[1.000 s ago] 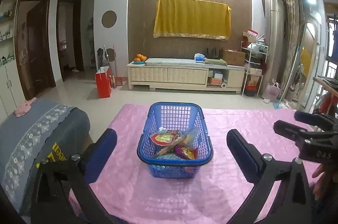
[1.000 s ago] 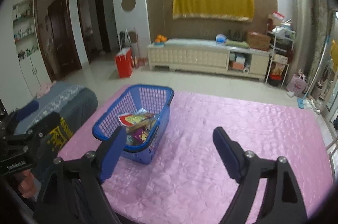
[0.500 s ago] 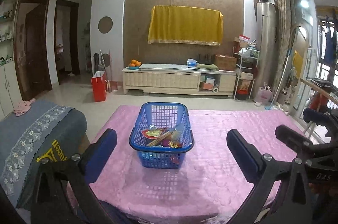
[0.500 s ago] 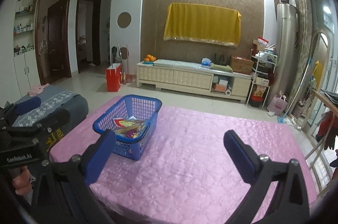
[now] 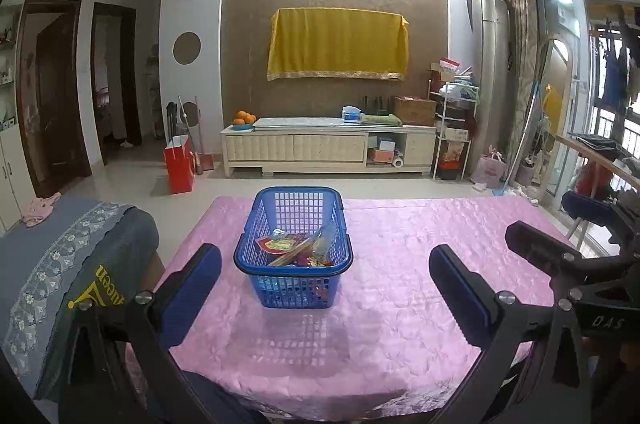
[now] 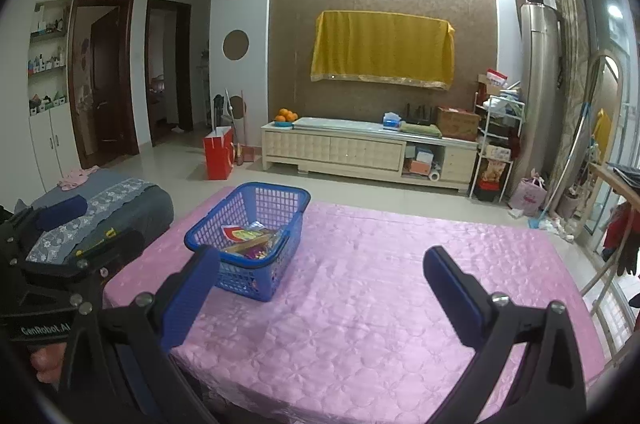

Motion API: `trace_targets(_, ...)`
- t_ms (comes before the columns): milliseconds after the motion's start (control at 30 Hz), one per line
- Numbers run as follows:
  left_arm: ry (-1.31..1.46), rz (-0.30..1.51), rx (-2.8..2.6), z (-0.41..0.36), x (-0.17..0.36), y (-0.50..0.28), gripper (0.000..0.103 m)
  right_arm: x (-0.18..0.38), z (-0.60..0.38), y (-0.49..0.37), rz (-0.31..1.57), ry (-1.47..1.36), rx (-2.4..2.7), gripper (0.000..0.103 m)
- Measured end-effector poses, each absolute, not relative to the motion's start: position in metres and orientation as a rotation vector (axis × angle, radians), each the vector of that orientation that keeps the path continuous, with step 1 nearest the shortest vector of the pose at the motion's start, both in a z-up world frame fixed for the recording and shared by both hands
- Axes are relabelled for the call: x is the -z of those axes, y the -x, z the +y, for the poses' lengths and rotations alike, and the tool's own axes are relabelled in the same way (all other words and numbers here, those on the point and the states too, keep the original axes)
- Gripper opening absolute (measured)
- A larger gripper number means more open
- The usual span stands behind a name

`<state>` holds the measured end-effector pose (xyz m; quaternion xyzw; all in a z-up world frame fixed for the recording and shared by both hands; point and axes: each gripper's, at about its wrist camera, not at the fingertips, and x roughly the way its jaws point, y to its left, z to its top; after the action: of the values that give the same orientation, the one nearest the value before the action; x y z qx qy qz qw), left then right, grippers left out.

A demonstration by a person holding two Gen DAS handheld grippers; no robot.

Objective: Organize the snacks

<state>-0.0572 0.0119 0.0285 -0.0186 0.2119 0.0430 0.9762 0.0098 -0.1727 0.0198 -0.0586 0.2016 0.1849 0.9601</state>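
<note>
Blue basket (image 5: 293, 256) ahead between left gripper (image 5: 325, 288) fingers, snack packets (image 5: 296, 246) inside; likely light, crinkly, slippery; pinch an edge; both grippers, right gripper (image 6: 322, 290) included, spread wide, empty.

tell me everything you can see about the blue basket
The blue basket is a rectangular plastic bin with lattice walls full of small square holes, a thicker solid rim and rounded corners, flaring slightly wider at the top. It stands upright on the pink quilted table cover, toward the table's left side. Inside lies a loose pile of snack packets, red, yellow and clear wrappers among them, staying below the rim. Nothing but the cover and its contents touches it; neither gripper reaches it.
</note>
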Motion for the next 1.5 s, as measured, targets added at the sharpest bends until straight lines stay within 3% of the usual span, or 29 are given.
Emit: trace_targets(1500, 0.046, 0.451, -0.090, 0.0112, -0.0236, 0.0560, 0.103, -0.0144, -0.1636, -0.0033, 0.421, 0.112, -0.372, 0.103)
